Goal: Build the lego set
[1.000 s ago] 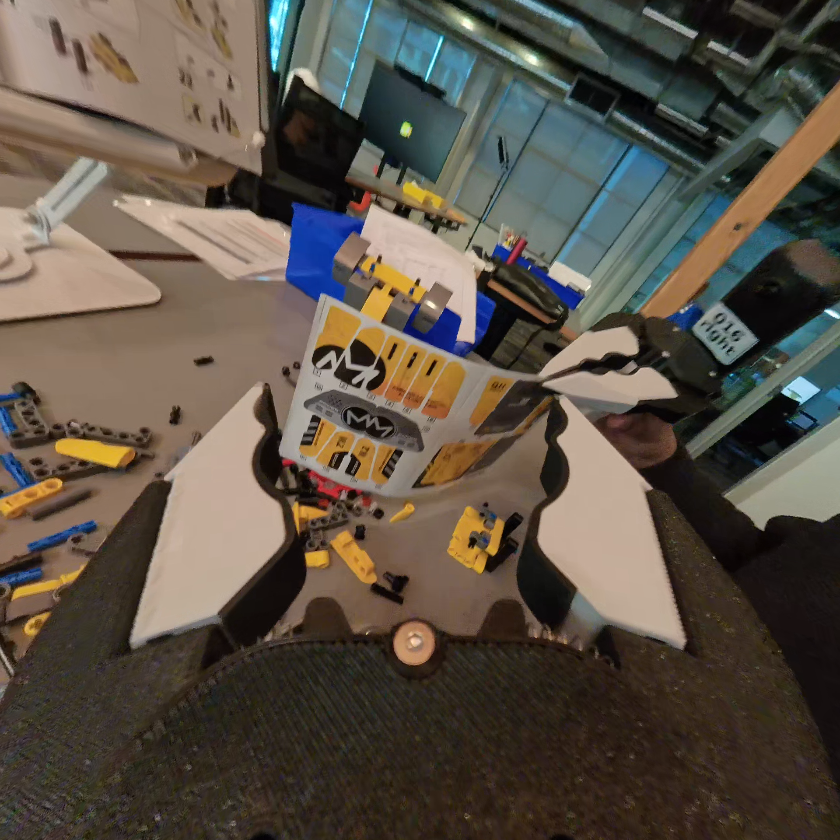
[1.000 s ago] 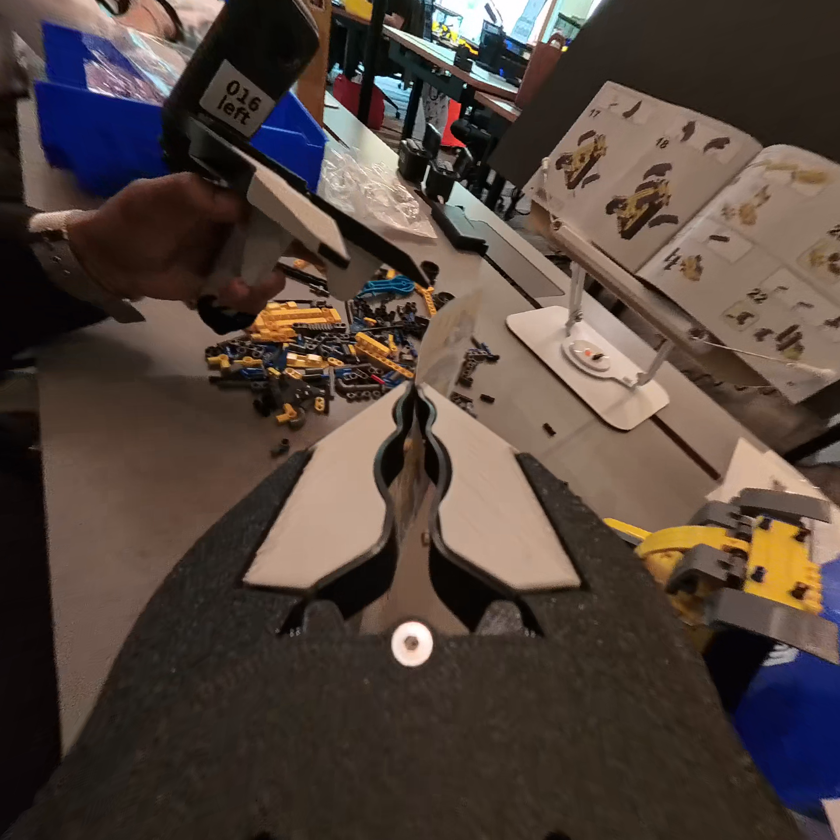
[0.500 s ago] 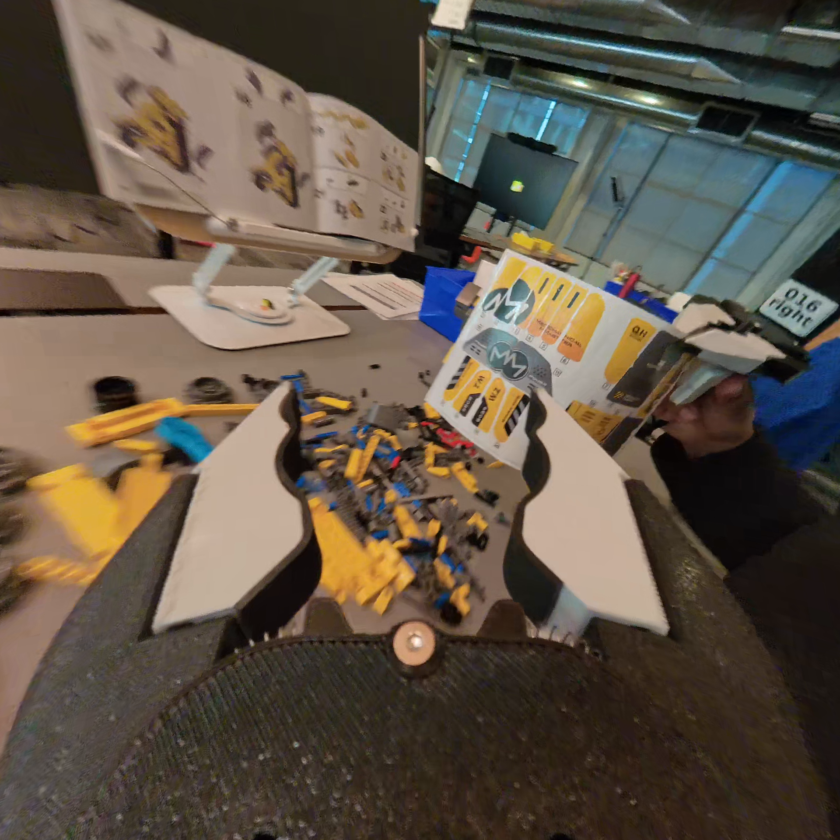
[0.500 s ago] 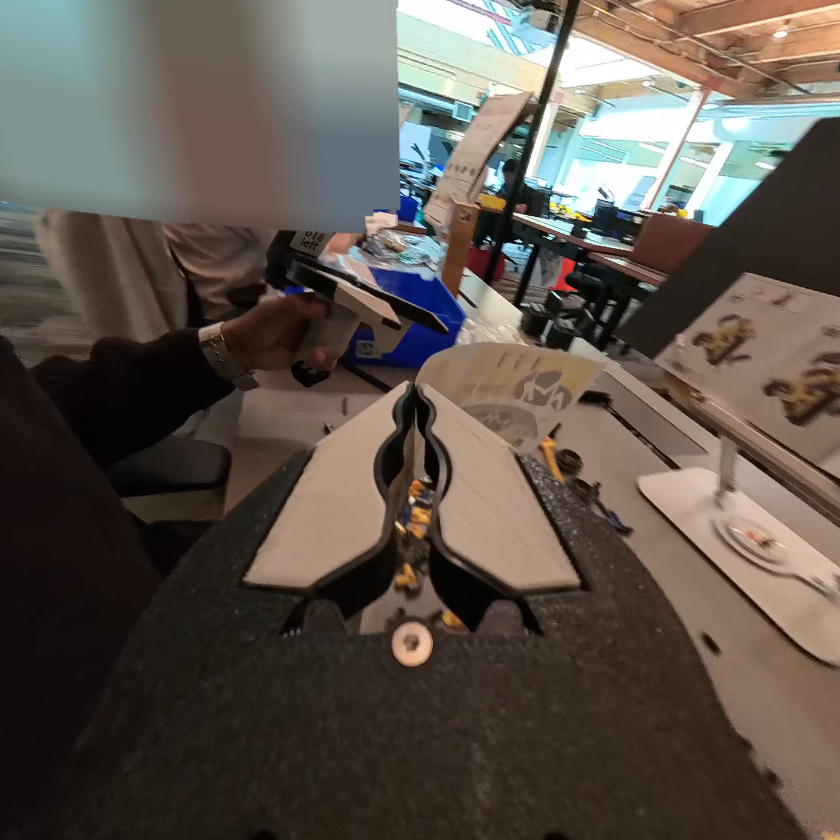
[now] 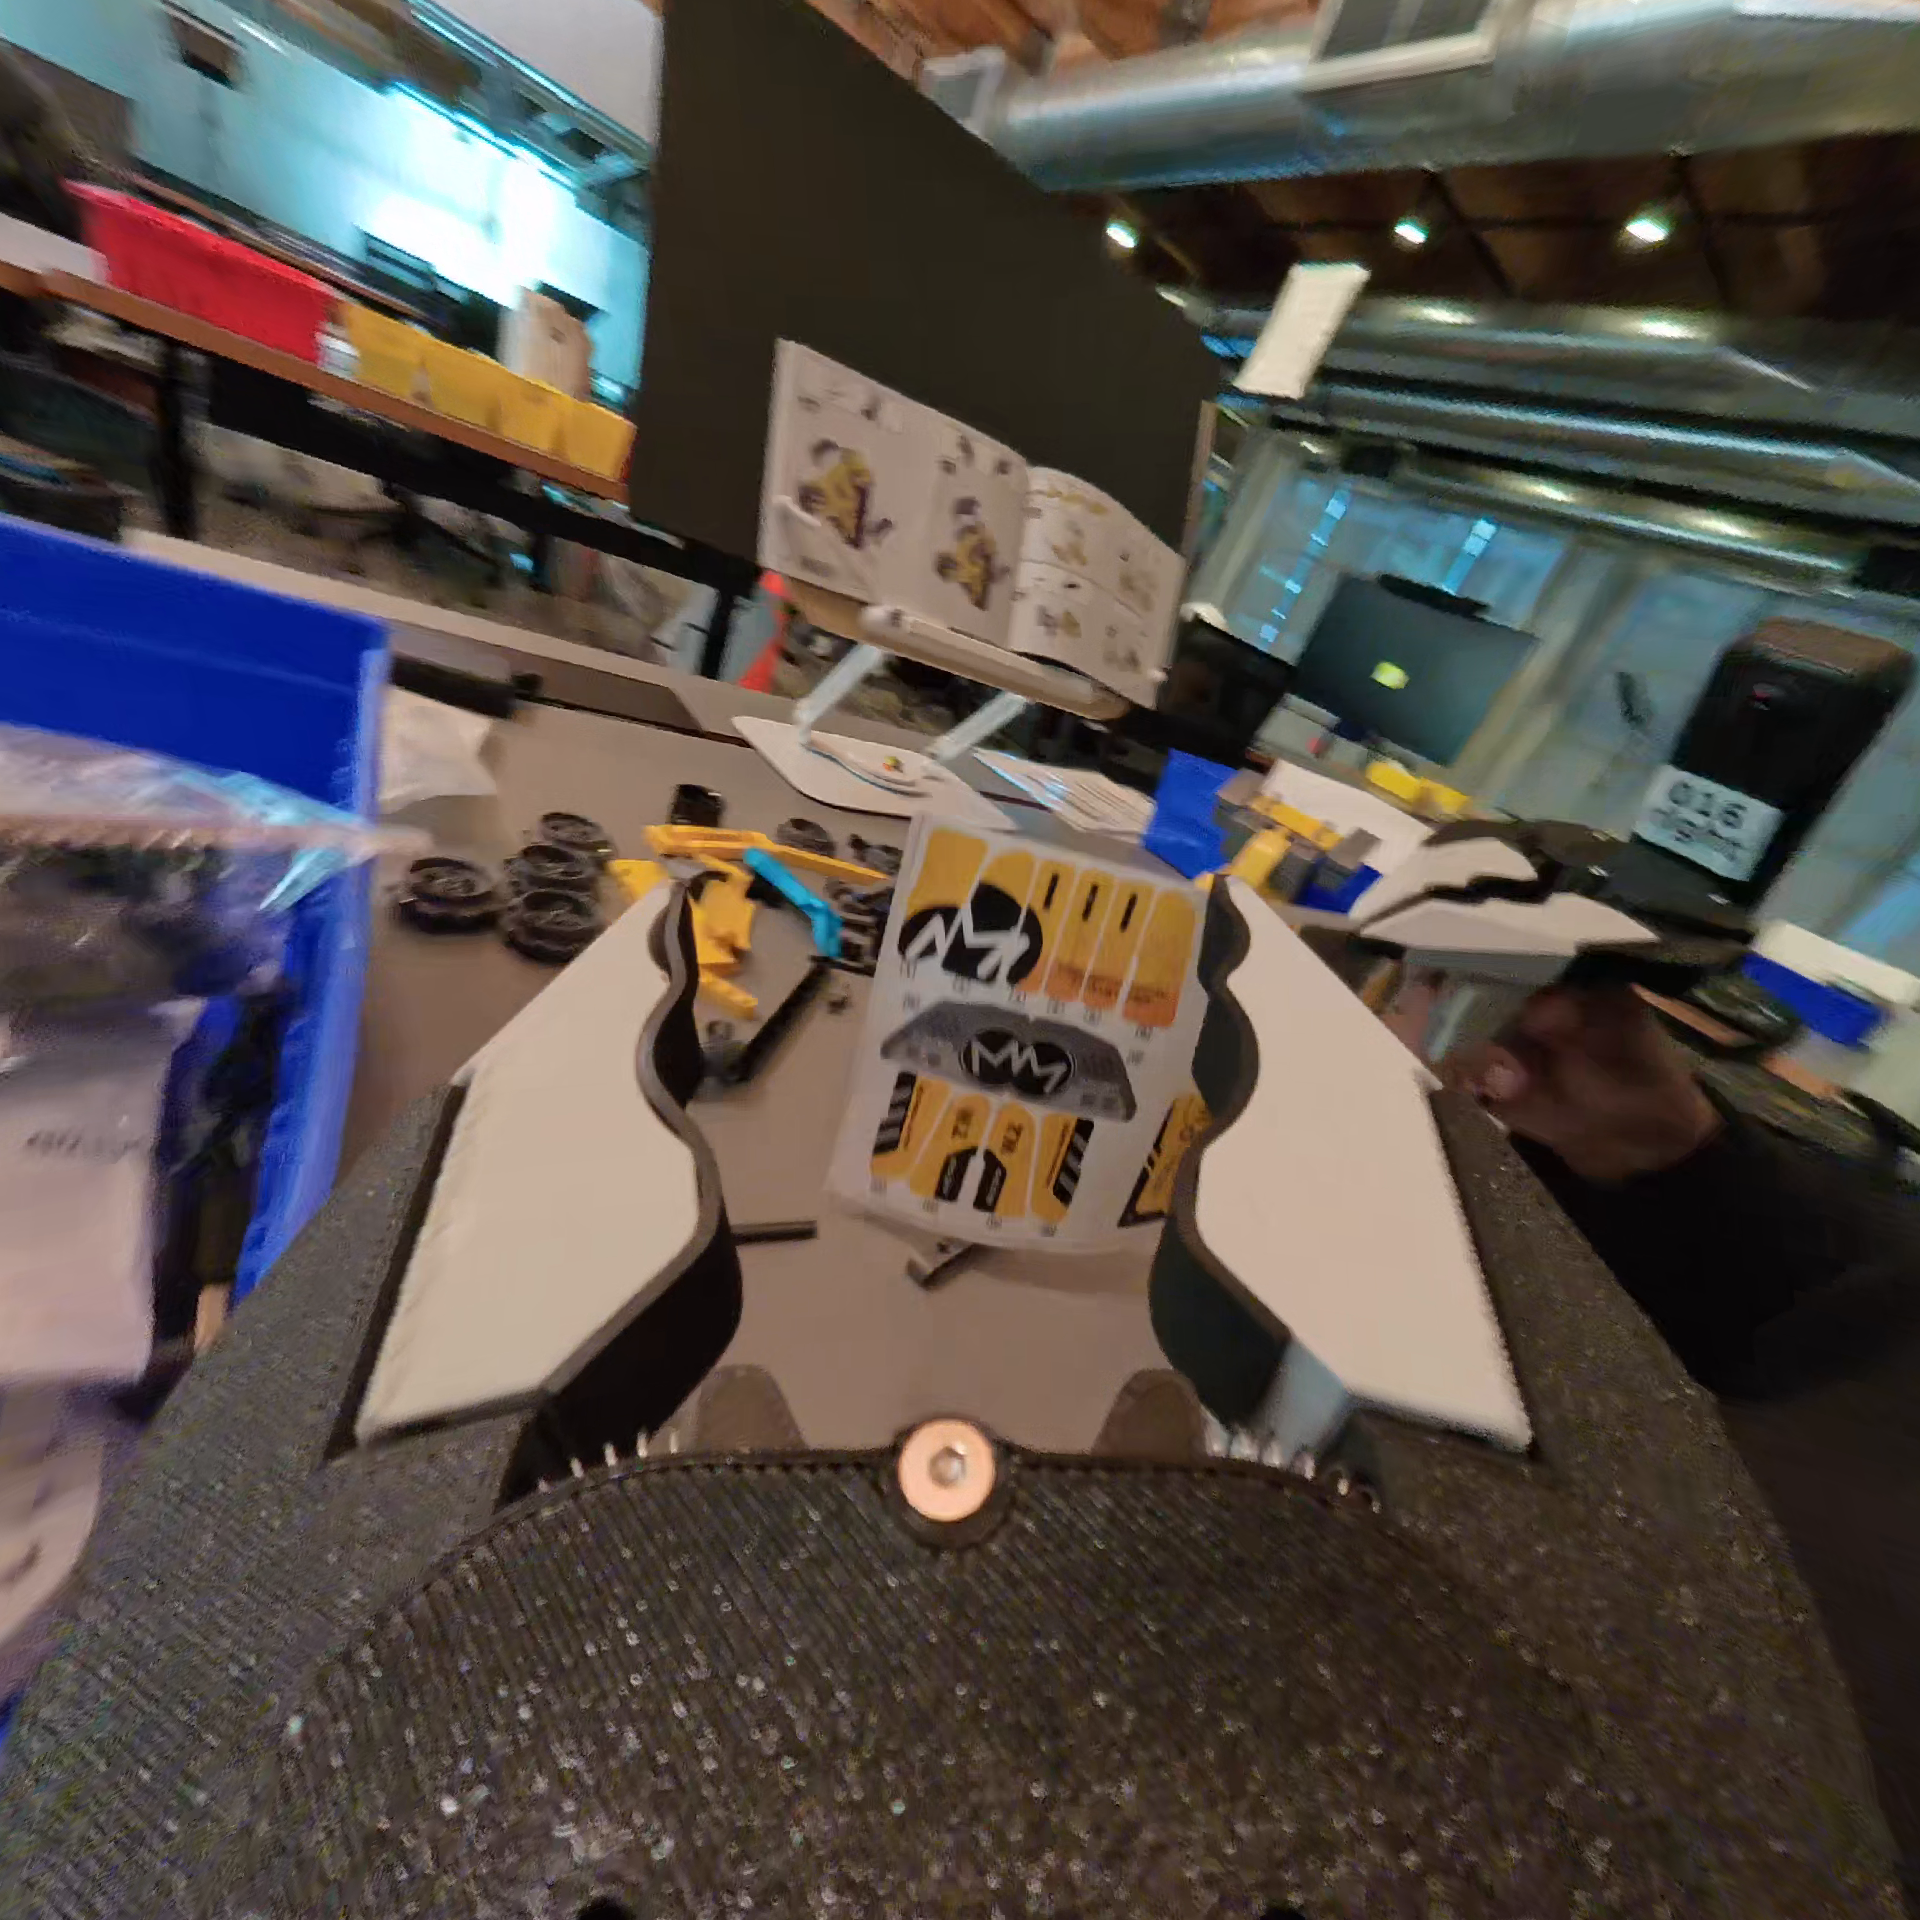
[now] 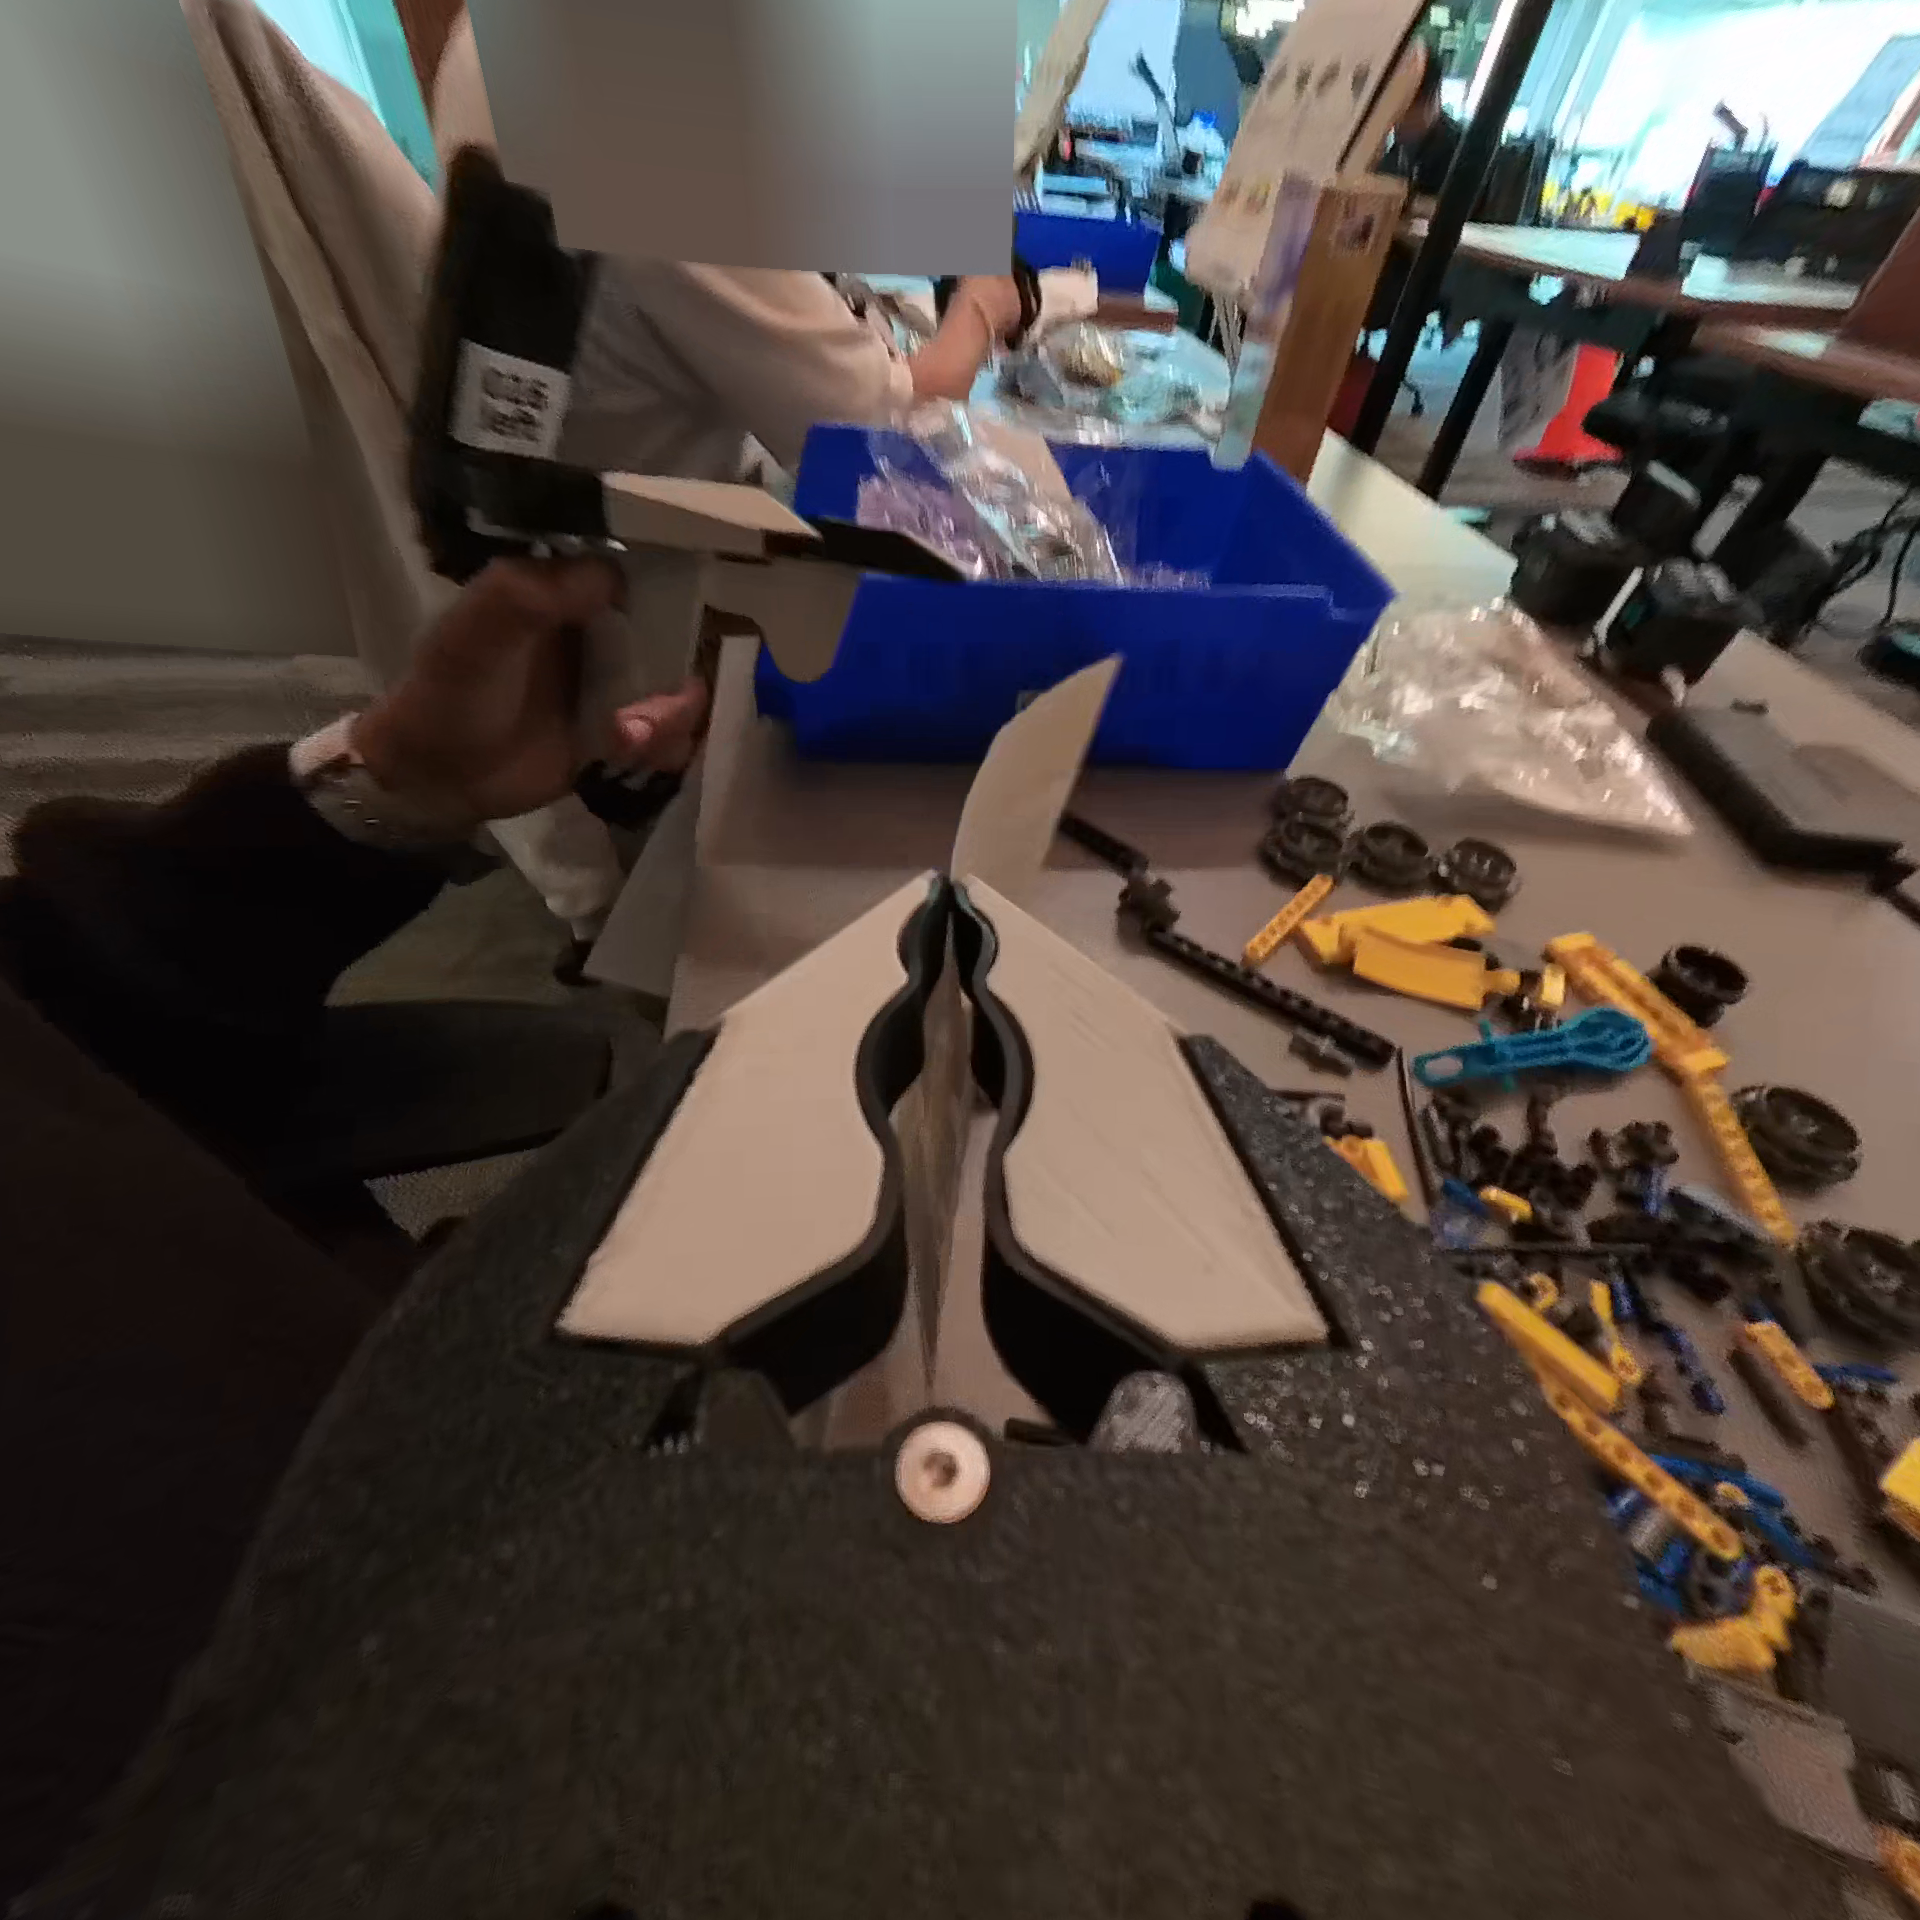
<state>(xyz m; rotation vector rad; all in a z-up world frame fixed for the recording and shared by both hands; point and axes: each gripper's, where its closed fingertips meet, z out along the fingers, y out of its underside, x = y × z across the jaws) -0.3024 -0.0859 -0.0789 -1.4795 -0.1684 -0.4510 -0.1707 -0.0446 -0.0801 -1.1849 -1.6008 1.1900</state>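
Observation:
My right gripper (image 6: 951, 883) is shut on a sticker sheet (image 6: 1029, 779), which shows here edge-on with its white back. In the left wrist view the sheet (image 5: 1029, 1039) shows yellow, black and grey stickers. It stands upright above the grey table (image 5: 582, 1049), between the fingers of my open left gripper (image 5: 945, 899), and I cannot tell if it touches them. The right gripper (image 5: 1496, 914) holds its right edge, behind my right finger. The left gripper (image 6: 821, 582) also shows in the right wrist view, open, in a hand (image 6: 499, 686).
A blue bin (image 6: 1091, 655) with plastic bags stands at the table's near-left end. Black wheels (image 6: 1382, 852), yellow beams (image 6: 1403, 945), a blue piece (image 6: 1538, 1049) and a pile of small parts (image 6: 1662, 1299) lie on the table. An instruction booklet (image 5: 966, 561) stands on a holder behind. My right tips are roughly 25 cm from the blue piece (image 6: 1538, 1049).
Both views have swung left toward the blue bin. The sheet, still pinched by the right gripper, now stands between the open left fingers instead of beyond them.

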